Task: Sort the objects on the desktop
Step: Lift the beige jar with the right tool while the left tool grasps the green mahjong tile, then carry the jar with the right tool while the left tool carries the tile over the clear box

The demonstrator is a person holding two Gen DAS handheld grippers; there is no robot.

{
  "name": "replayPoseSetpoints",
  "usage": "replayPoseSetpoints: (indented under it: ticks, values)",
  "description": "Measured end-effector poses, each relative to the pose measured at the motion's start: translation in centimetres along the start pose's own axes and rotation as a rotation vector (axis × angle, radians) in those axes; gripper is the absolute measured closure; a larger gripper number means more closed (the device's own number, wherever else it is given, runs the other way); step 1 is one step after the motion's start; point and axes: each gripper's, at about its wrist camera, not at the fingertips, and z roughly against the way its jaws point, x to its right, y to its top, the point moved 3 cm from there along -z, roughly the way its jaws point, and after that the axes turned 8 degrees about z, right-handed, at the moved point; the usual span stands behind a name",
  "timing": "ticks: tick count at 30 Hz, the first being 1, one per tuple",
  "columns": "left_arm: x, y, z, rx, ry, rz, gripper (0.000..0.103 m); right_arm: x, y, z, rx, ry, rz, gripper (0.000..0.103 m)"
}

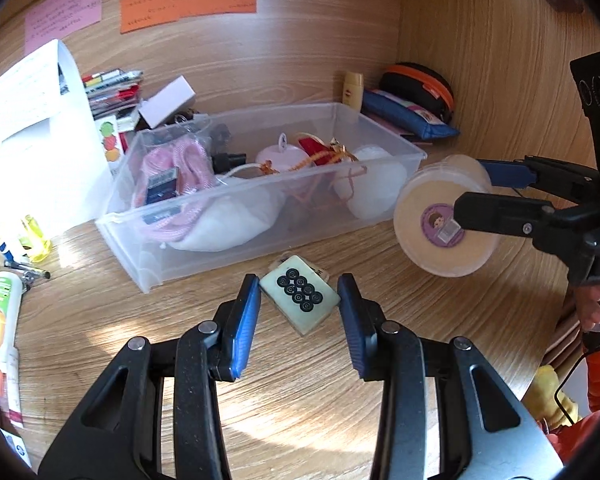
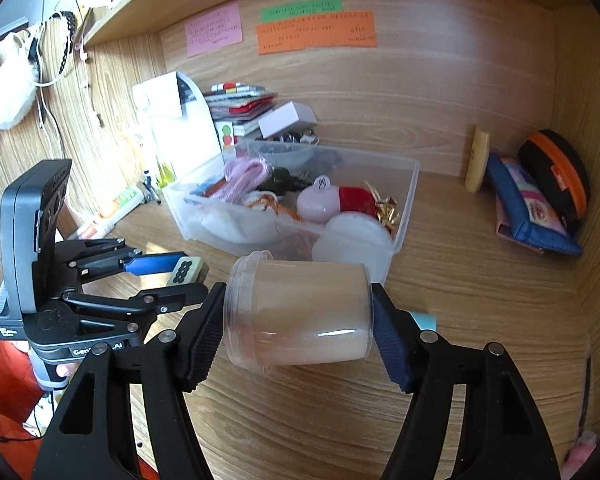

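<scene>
Wood-grain desk point(image 1: 340, 380) and matching back wall fill both views, with pink, green and orange notes point(image 2: 316, 32) stuck at 12 o'clock on the wall. A clear bin point(image 1: 380, 120) sits mid-desk, holding a pink cord point(image 1: 184, 160), a pink round case point(image 1: 282, 156), a red item with gold ribbon and white soft pieces.

Your left tool point(image 1: 299, 320) is wide, its blue pads on either side of a tile point(image 1: 300, 294) marked with eight black rings. The tile lies flat on the desk at 6 o'clock from the bin, and neither pad clearly touches it.

Your right tool point(image 2: 298, 318) is clamped on a jar point(image 2: 300, 316), one pad on the lid end and one on the base, so the jar lies sideways above the desk. In the left view the jar point(image 1: 444, 220) hangs at 3 o'clock of the bin, just beside its right corner, with a purple sticker on its facing end.

At 1 o'clock behind the bin stand a cream tube point(image 1: 353, 90), a blue pouch point(image 1: 412, 116) and a black-and-orange case point(image 1: 420, 82). At 10 o'clock a white paper holder point(image 1: 40, 140) and stacked books point(image 1: 112, 88) crowd the corner.
</scene>
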Motion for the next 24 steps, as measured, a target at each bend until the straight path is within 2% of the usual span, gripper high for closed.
replayPoseSetpoints:
  ticks: [13, 24]
  values:
    - [-1.5, 2.6, 3.4, 0.119, 0.002, 0.058, 0.064, 2.0, 2.9, 2.2, 0.088, -0.023, -0.017, 0.038]
    - [-3.8, 4.6, 3.2, 0.147, 0.016, 0.123, 0.064, 4.2, 5.4, 2.2, 0.139, -0.04, -0.042, 0.038]
